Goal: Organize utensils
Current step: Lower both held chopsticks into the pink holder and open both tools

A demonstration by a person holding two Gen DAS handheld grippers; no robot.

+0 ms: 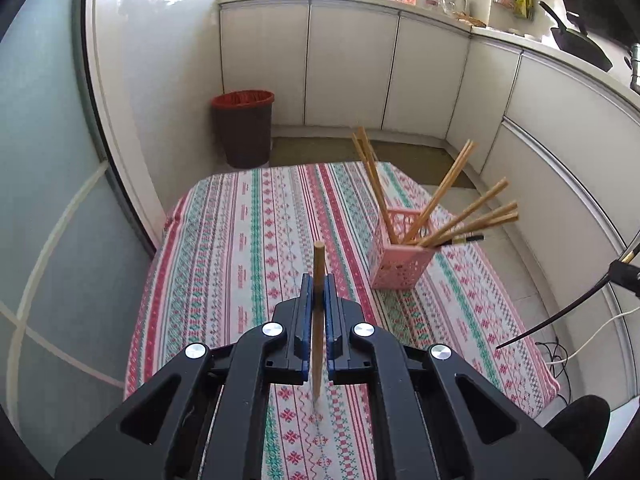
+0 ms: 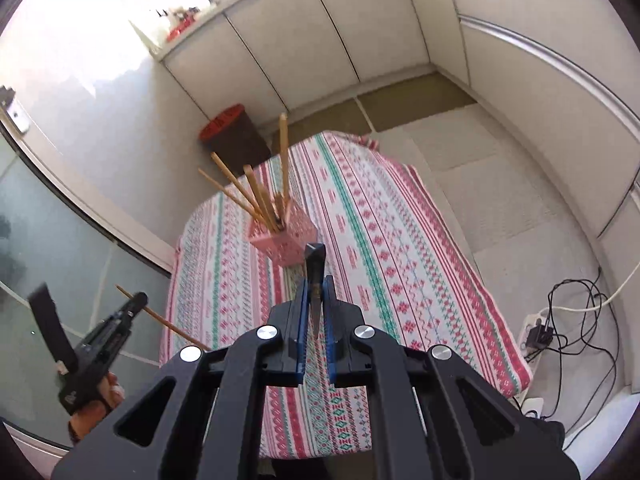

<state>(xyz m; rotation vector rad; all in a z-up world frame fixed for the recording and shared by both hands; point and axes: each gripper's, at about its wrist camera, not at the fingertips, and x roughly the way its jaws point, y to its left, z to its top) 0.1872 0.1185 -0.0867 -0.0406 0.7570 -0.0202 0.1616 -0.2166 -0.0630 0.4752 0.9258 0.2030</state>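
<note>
My left gripper (image 1: 319, 286) is shut on a wooden chopstick (image 1: 318, 320) that stands nearly upright between the blue pads, above the table. A pink lattice holder (image 1: 400, 260) stands on the table to its right, with several wooden chopsticks (image 1: 456, 216) leaning out of it. My right gripper (image 2: 316, 290) is shut on a black chopstick (image 2: 315, 276), held above the table just in front of the pink holder (image 2: 284, 240). In the right wrist view the left gripper (image 2: 136, 304) shows at the left with its wooden chopstick (image 2: 168, 324). The black chopstick (image 1: 560, 312) also shows at the right in the left wrist view.
The table wears a striped patterned cloth (image 1: 248, 240). A brown bin with a red liner (image 1: 243, 132) stands on the floor beyond the table. White cabinets (image 1: 348, 64) line the walls. A power strip and cables (image 2: 560, 328) lie on the floor at the right.
</note>
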